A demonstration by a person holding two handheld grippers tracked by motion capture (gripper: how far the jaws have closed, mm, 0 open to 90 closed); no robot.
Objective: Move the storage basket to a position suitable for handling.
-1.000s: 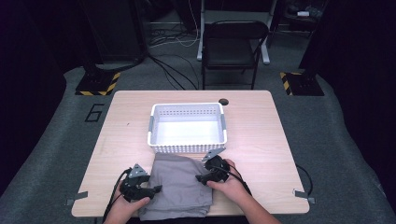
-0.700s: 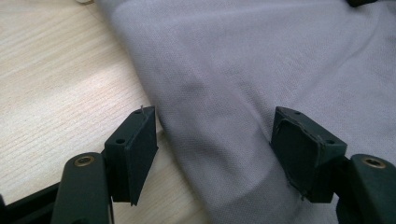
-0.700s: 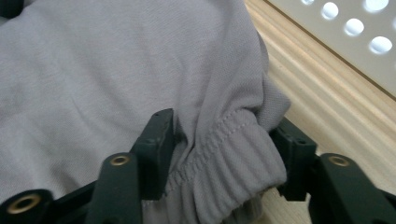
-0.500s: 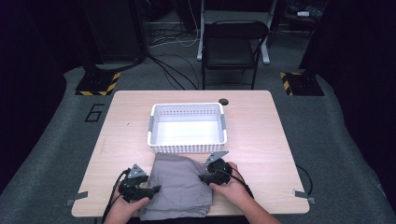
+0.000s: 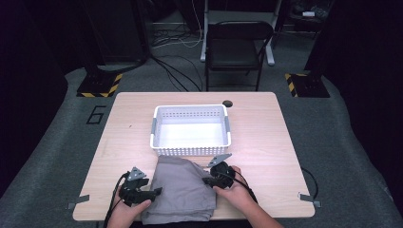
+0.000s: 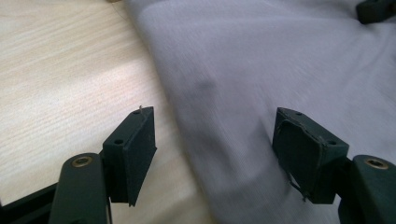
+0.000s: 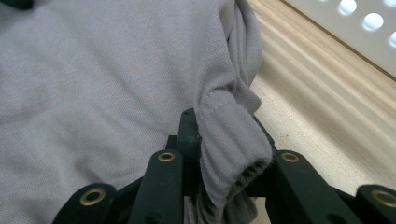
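Observation:
A folded grey cloth [image 5: 183, 190] lies on the wooden table [image 5: 266, 128] at the near edge, just in front of a white perforated basket [image 5: 190, 130]. My left gripper [image 5: 154, 191] is at the cloth's left edge, open, one jaw over bare wood and the other over the fabric [image 6: 261, 79]. My right gripper [image 5: 206, 180] is at the cloth's right edge, shut on a bunched hem of the grey cloth [image 7: 229, 140]. The basket's wall [image 7: 355, 28] shows close by in the right gripper view.
A small dark round hole [image 5: 228, 103] sits in the tabletop behind the basket. A black chair [image 5: 235, 45] stands beyond the far edge. Bare wood lies to the left and right of the basket. Cables trail on the floor.
The right gripper has shifted slightly right and toward the near edge with the cloth's hem in it. The left gripper has barely moved.

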